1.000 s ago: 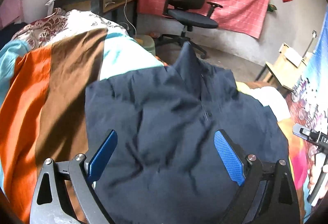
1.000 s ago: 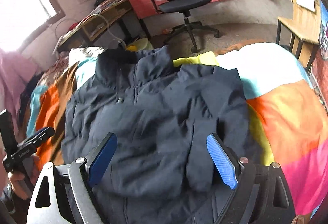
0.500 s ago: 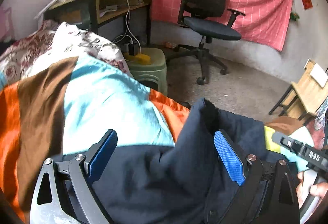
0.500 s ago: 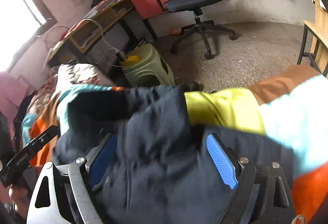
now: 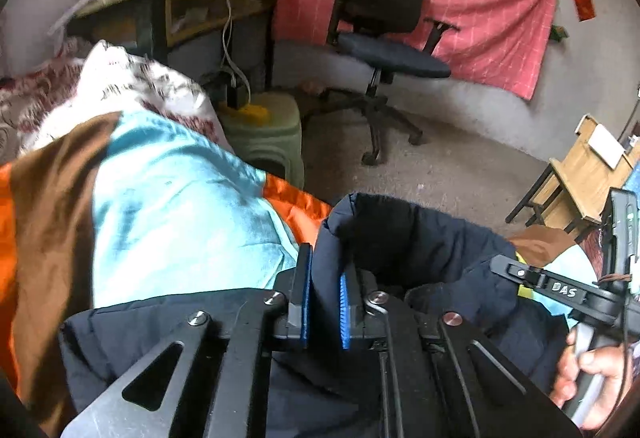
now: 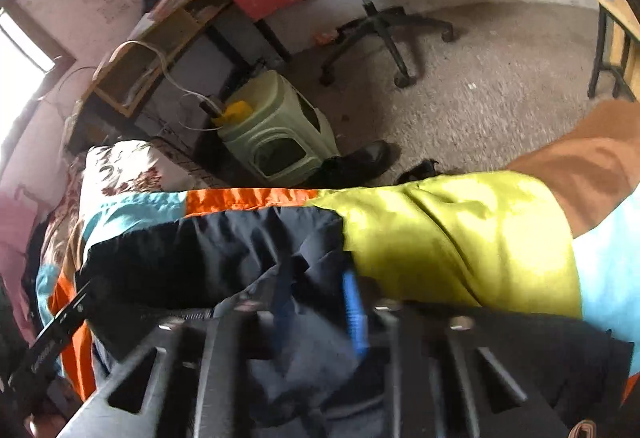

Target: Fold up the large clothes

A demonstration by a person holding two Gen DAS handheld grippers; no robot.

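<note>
A dark navy padded jacket (image 5: pixel 420 238) lies on a bed with a colour-block quilt (image 5: pixel 160 197), its collar near the bed's far edge. My left gripper (image 5: pixel 325 278) is shut on the jacket's collar edge, fabric pinched between the blue pads. In the right wrist view the jacket (image 6: pixel 224 250) lies across the quilt (image 6: pixel 460 234). My right gripper (image 6: pixel 316 302) is shut on the jacket's top edge; the view is blurred. The right gripper's body shows at the right of the left wrist view (image 5: pixel 560 290).
Beyond the bed's edge is the floor with a green plastic stool (image 5: pixel 264 133), a black office chair (image 5: pixel 384 37), a desk (image 5: pixel 172 5) at the left and a wooden chair (image 5: pixel 580 173) at the right. A black shoe (image 6: pixel 360 161) lies by the bed.
Both grippers have moved forward over the jacket to its collar end and have closed from wide open onto its fabric.
</note>
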